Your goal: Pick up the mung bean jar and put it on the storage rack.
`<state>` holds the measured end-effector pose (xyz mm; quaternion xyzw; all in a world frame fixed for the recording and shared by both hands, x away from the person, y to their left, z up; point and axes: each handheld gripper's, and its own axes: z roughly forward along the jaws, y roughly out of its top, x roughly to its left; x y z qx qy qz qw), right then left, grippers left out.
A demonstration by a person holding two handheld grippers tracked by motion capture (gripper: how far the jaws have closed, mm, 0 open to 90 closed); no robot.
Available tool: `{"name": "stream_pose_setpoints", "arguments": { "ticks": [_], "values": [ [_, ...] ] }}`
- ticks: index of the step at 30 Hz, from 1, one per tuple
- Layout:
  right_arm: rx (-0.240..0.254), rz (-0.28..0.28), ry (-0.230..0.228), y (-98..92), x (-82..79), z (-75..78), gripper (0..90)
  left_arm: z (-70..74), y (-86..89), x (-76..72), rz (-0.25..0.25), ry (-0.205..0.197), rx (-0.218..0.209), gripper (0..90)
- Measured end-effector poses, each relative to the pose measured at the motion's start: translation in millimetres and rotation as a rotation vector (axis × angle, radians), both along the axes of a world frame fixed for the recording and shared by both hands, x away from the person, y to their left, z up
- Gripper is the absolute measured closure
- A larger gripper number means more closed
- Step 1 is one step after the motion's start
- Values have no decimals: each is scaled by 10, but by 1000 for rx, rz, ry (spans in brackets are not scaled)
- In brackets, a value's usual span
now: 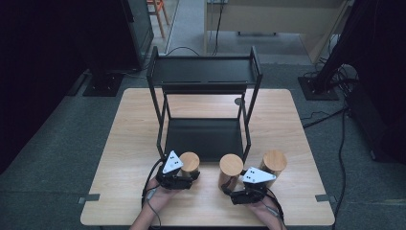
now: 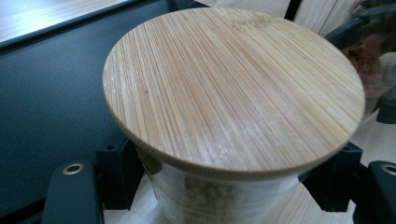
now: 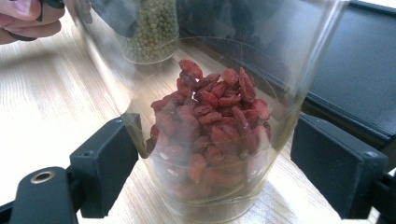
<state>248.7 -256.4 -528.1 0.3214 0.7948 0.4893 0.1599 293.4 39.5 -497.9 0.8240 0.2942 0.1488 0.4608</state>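
From the high view, the left gripper sits at the round glass jar with a bamboo lid and green beans inside, which stands on the light wooden table just in front of the black metal two-level shelf rack. The right gripper is at the second glass jar with a bamboo lid and red dried berries, and a third bamboo-lidded jar stands just beside it, on its right. Around the table are a grey floor, black cables and a dark stand. In the left gripper view, the green bean jar stands between the two black jaws; both jaws are spread beside its glass wall, very close, but I cannot tell if they press it. The rack's dark lower shelf lies behind. In the right gripper view, the red berry jar stands on the table between the open jaws, the left one near the glass, the right one clearly apart. Behind it the green bean jar stands, with the person's left hand near it.
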Motion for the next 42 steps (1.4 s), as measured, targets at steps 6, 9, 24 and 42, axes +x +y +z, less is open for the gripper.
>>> {"name": "stream_pose_setpoints", "arguments": {
  "ticks": [6, 9, 24, 42],
  "values": [
    [-2, 0, 2, 2, 2, -1, 150, -1, -25, 32, 1, -3, 3, 257],
    [-2, 0, 4, 2, 4, -1, 149, 19, -40, 55, -3, -1, -9, 257],
    [-9, 0, 8, 9, 2, -1, 150, 64, -101, 165, -2, -11, 13, 257],
    [-7, -4, 14, 7, 5, -2, 150, 117, -73, 300, 31, -7, -17, 257]
  ]
}}
